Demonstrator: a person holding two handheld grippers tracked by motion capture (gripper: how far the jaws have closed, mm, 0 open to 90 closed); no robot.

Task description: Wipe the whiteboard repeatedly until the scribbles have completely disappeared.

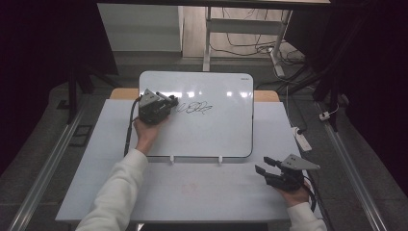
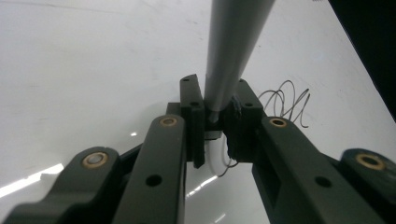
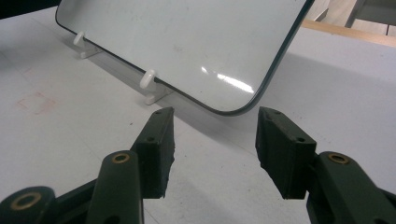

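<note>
A white board (image 1: 211, 130) leans on two small white stands (image 1: 172, 159) on the table. Black scribbles (image 1: 195, 108) mark its upper middle. My left gripper (image 1: 172, 102) is at the board's upper left, shut on a grey marker (image 2: 231, 51) whose tip end sits between the jaws; the scribble (image 2: 287, 102) lies just beyond them. My right gripper (image 1: 263, 164) rests low at the table's front right, open and holding nothing. In the right gripper view its jaws (image 3: 215, 140) point at the board's lower right corner (image 3: 243, 105).
The board stands on a pale grey table top (image 1: 192, 187). A white power strip (image 1: 302, 139) and cables lie on the floor to the right. A metal desk frame (image 1: 240, 29) stands behind the table.
</note>
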